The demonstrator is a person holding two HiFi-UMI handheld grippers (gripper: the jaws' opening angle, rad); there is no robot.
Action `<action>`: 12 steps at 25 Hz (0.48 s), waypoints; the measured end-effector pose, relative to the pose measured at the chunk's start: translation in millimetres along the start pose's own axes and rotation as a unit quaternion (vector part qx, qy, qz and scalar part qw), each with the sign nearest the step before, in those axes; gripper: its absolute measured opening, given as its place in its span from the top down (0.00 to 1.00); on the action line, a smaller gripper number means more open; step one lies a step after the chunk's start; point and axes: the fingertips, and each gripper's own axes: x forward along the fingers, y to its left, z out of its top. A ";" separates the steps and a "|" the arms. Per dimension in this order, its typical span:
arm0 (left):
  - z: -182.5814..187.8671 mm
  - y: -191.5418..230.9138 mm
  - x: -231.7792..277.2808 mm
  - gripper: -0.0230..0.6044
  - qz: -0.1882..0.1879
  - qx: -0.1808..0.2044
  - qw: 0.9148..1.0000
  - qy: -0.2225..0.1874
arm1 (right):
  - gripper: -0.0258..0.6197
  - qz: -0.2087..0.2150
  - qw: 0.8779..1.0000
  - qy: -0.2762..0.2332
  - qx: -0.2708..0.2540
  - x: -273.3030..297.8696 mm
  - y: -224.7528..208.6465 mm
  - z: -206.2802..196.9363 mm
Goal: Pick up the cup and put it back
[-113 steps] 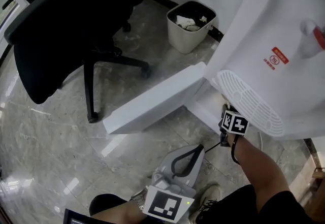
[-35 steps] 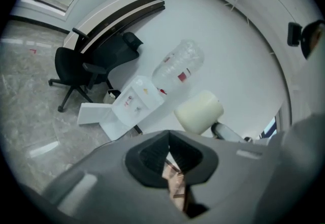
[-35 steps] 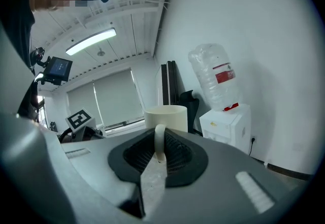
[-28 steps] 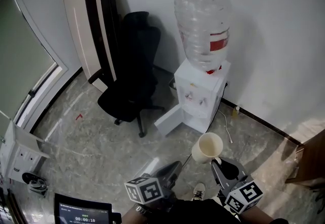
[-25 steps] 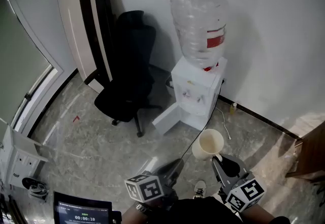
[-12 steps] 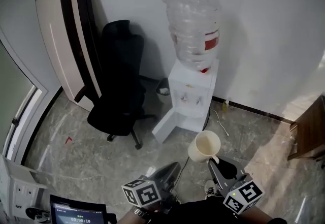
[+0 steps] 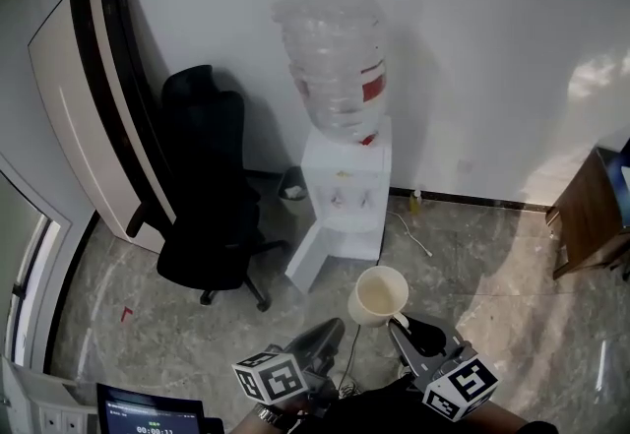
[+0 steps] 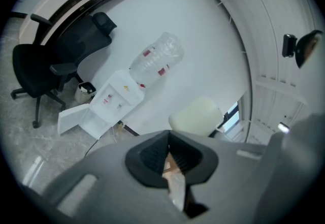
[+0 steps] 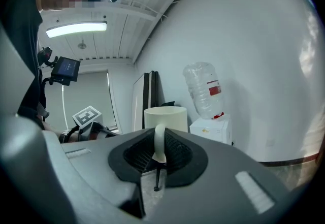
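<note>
A cream cup (image 7: 379, 294) hangs in the air above the marble floor, upright and empty. My right gripper (image 7: 397, 321) is shut on its handle; in the right gripper view the handle (image 9: 159, 141) sits pinched between the black pads, with the cup body (image 9: 165, 116) just beyond them. My left gripper (image 7: 330, 329) is beside it on the left, shut with nothing in it. In the left gripper view its jaw tips (image 8: 169, 141) meet, and the cup (image 8: 197, 115) shows just past them to the right.
A white water dispenser (image 7: 345, 196) with a clear bottle (image 7: 335, 63) stands against the wall, its lower door (image 7: 313, 260) swung open. A black office chair (image 7: 202, 196) and a small bin (image 7: 292, 184) are to its left, a wooden cabinet (image 7: 591, 216) at the right.
The head view has swung to the right, so dispenser and chair have slid left in the picture. Both grippers stay low in the frame, and the right one still holds the cup.
</note>
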 end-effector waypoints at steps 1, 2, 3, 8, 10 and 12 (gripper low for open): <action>2.6 -2.0 0.0 0.96 -0.001 0.002 1.000 -0.004 | 0.89 0.002 1.000 -0.001 -0.005 -0.6 0.6 2.9; 5.3 -4.4 0.4 0.96 -0.001 0.002 1.000 -0.009 | 0.89 0.005 1.000 -0.002 -0.010 -1.3 0.7 6.4; 7.6 -7.2 1.3 0.96 -0.002 0.002 1.000 -0.014 | 0.89 0.007 1.000 -0.004 -0.015 -2.1 0.5 10.2; 10.2 -19.7 6.8 0.96 -0.004 0.002 0.999 -0.034 | 0.89 0.020 0.999 -0.006 -0.032 -8.8 -1.5 20.8; 8.6 -21.4 7.8 0.96 -0.001 -0.001 0.999 -0.040 | 0.89 0.025 0.999 -0.006 -0.031 -12.3 -3.9 21.5; 5.3 -24.8 10.8 0.96 0.001 -0.001 0.999 -0.043 | 0.89 0.027 0.999 -0.008 -0.032 -16.7 -7.9 22.6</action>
